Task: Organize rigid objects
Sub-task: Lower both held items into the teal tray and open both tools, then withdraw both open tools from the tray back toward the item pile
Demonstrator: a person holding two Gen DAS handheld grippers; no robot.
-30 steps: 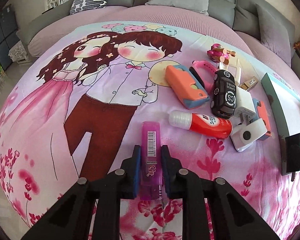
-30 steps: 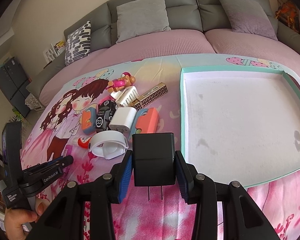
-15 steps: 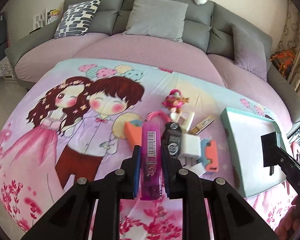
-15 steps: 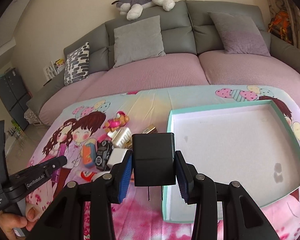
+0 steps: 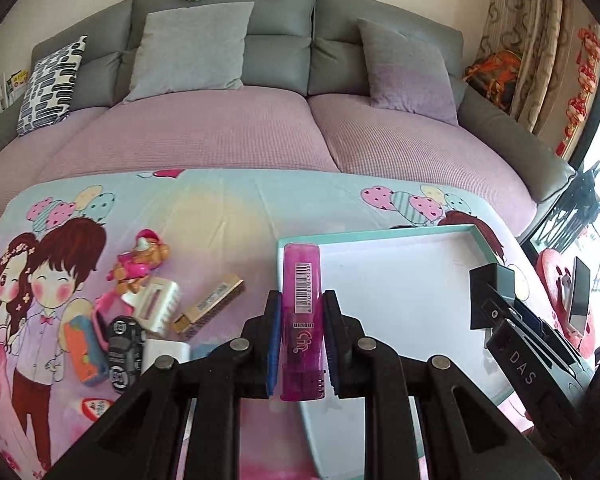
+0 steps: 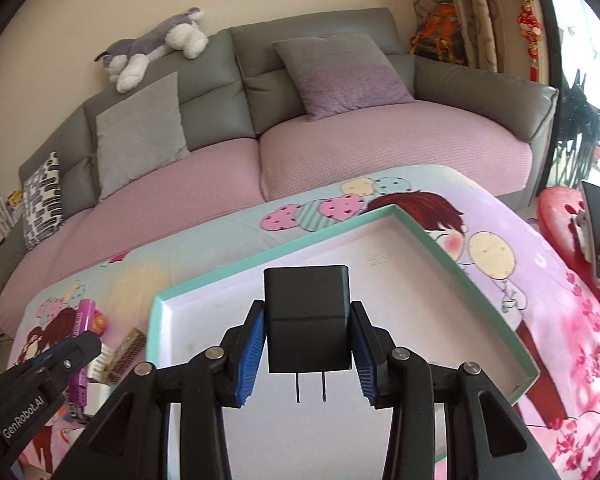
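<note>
My left gripper is shut on a purple lighter and holds it above the left edge of the teal-rimmed white tray. My right gripper is shut on a black plug adapter, prongs down, over the tray's inside. The right gripper with the adapter also shows in the left wrist view. The left gripper with the lighter shows in the right wrist view.
A pile of small items lies left of the tray on the cartoon blanket: pink toy figure, white comb, gold box, black toy car, orange case, white charger. A grey sofa stands behind.
Both grippers have risen and swung right with their objects. The lighter has moved from over the blanket to the tray's left edge; the adapter is further over the tray.
</note>
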